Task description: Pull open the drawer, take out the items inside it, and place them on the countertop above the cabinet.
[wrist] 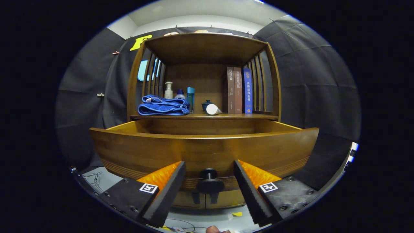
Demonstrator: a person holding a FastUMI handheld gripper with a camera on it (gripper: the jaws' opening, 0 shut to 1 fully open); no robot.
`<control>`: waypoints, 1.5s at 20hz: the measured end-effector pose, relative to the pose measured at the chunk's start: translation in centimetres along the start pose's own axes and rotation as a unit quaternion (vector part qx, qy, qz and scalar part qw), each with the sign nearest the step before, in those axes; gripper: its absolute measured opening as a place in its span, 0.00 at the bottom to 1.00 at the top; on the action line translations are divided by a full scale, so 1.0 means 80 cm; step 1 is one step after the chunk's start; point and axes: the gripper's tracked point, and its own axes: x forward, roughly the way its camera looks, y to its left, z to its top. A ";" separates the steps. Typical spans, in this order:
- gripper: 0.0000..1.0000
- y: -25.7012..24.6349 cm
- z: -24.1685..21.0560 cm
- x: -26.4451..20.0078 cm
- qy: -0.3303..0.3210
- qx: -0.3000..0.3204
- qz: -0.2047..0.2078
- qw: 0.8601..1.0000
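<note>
The drawer point(203, 152) stands pulled out, its front panel running crosswise just ahead of the gripper point(209, 181). The dark knob point(210, 184) sits between the 2 fingers, which are spread wide and hold nothing. The drawer's inside lies above and beyond them, contents hidden.

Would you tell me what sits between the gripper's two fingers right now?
In the gripper view, the drawer's dark knob sits between the open gripper's fingers, untouched.
</note>
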 end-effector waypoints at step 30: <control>0.98 0.014 0.016 0.174 0.021 -0.013 0.009 1.000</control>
